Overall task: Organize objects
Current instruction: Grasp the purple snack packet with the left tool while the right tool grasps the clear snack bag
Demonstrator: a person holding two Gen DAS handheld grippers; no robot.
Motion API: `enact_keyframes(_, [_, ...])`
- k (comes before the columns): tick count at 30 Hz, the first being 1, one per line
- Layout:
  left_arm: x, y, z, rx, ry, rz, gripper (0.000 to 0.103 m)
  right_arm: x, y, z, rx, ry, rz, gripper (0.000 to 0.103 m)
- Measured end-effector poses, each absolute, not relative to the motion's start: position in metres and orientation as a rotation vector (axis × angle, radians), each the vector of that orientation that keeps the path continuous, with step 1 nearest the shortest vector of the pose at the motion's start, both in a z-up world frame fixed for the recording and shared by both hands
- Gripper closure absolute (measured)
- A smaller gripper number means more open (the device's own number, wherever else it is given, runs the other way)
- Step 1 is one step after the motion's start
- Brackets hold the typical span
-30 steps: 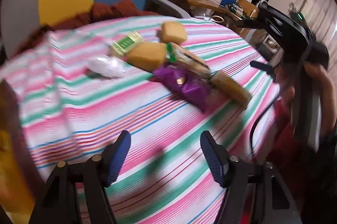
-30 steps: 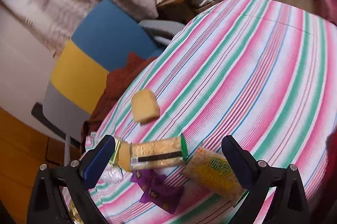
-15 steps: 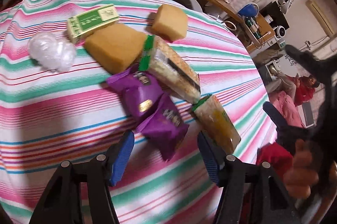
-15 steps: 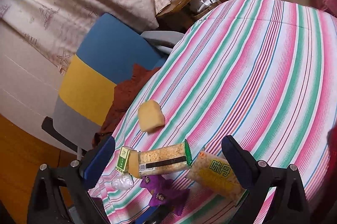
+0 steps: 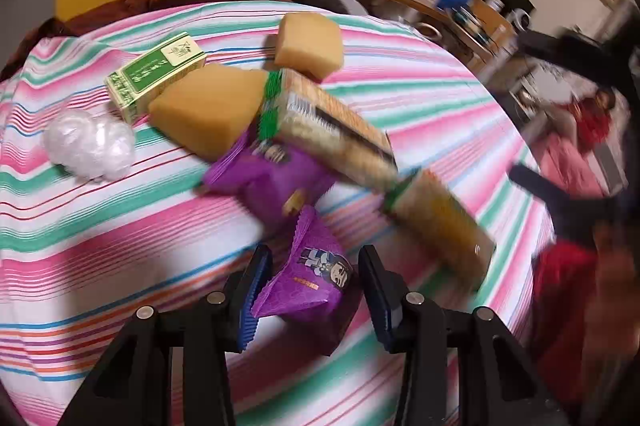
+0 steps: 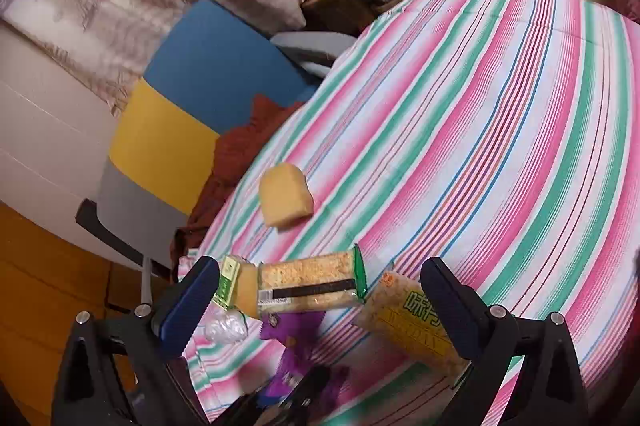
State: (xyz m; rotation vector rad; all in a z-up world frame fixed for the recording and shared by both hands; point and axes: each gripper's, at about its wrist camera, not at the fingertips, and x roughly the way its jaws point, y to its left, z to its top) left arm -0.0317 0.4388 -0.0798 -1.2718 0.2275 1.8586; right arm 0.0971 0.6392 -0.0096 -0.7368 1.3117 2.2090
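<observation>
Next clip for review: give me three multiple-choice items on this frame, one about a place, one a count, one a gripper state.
1. Where is the green-and-white carton?
A. beside the larger tan sponge block
B. on the chair
C. in a gripper

2. How many purple foil snack packets show in the left view?
A. one
B. two
C. four

3. The left hand-held gripper is:
A. empty
B. around a purple packet
C. on the sponge

Answers: 1 A, the carton touches the block; 2 B, the second lies behind; 3 B, the packet sits between the fingers; the grip is unclear.
</observation>
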Motion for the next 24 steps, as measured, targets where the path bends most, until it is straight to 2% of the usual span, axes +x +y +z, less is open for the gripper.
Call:
enact_keyframes(6, [-0.032, 0.379, -0.079, -1.271, 0.240, 1.808, 0.059, 0.083, 0.643, -0.036, -0.967, 1.257, 2.049, 0.001])
enact_keyframes(10, [-0.033, 0.347, -0.076, -1.269, 0.223, 1.800, 0.059, 0.071, 0.639, -0.043, -1.088, 1.101, 1.982, 0.001])
enact_keyframes(18, [-0.030, 0.336, -0.079, -1.240, 0.198, 1.823, 0.059, 0.050, 0.623, -0.068, -1.323, 0.955, 1.913, 0.001])
enact_keyframes(24, [-0.028, 0.326, -0.078, -1.237, 0.173, 1.835, 0.062, 0.036, 0.607, -0.073, -1.424, 0.770, 1.900, 0.002])
